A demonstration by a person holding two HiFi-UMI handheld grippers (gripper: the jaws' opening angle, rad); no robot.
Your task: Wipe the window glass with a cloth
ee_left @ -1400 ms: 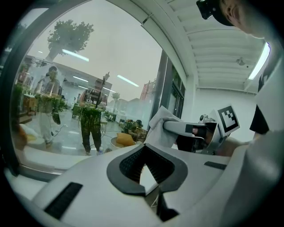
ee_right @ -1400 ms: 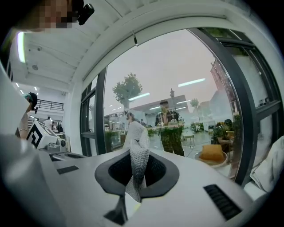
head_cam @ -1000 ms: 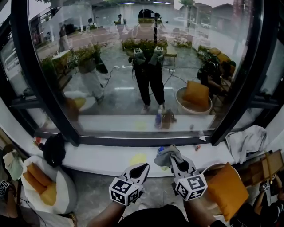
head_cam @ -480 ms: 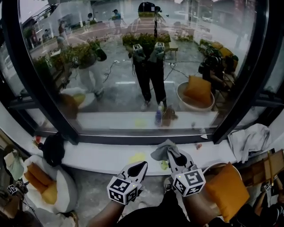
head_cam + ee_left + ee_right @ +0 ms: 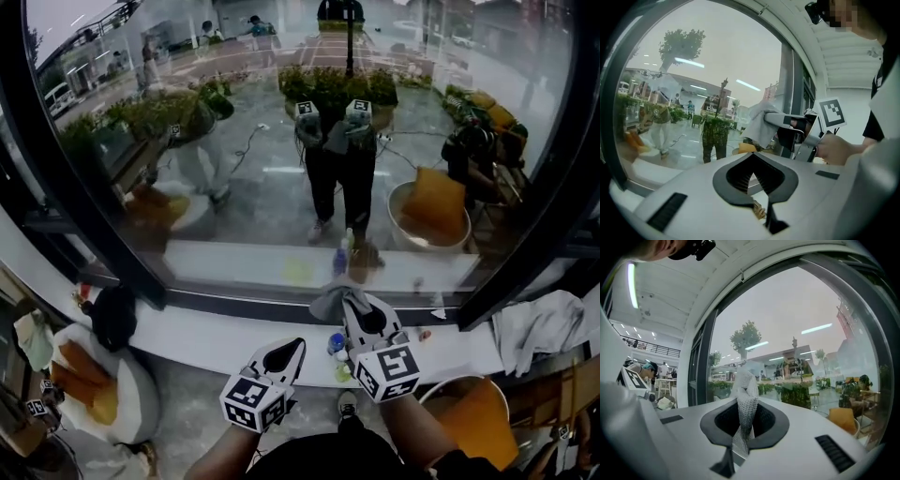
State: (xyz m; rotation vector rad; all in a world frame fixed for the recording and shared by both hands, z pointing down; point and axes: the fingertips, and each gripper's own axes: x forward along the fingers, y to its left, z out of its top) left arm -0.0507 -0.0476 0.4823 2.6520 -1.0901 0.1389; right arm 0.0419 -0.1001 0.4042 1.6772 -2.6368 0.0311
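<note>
The window glass [image 5: 281,141] fills the upper head view between black mullions and mirrors me and both grippers. My right gripper [image 5: 351,302] is raised in front of the bottom frame rail, shut on a grey cloth [image 5: 330,302] that bunches out past its tips. The right gripper view shows the cloth [image 5: 745,394] pinched upright between the jaws, with the pane [image 5: 801,333] just ahead. My left gripper [image 5: 296,347] hangs lower and to the left, shut with nothing in it. Its own view shows the shut left gripper [image 5: 751,174] and the cloth [image 5: 758,123] held by the right one.
A white sill [image 5: 206,333] runs under the glass with a blue-capped bottle [image 5: 336,342] on it. A black object [image 5: 114,317] sits at its left end and a pale rag [image 5: 539,323] at its right. A white chair with orange cushions [image 5: 94,398] stands below left; another orange cushion [image 5: 478,417] lies below right.
My right gripper has lifted the cloth from the sill's edge up to the bottom of the window frame. The left gripper has stayed low. My view has shifted closer to the glass.
</note>
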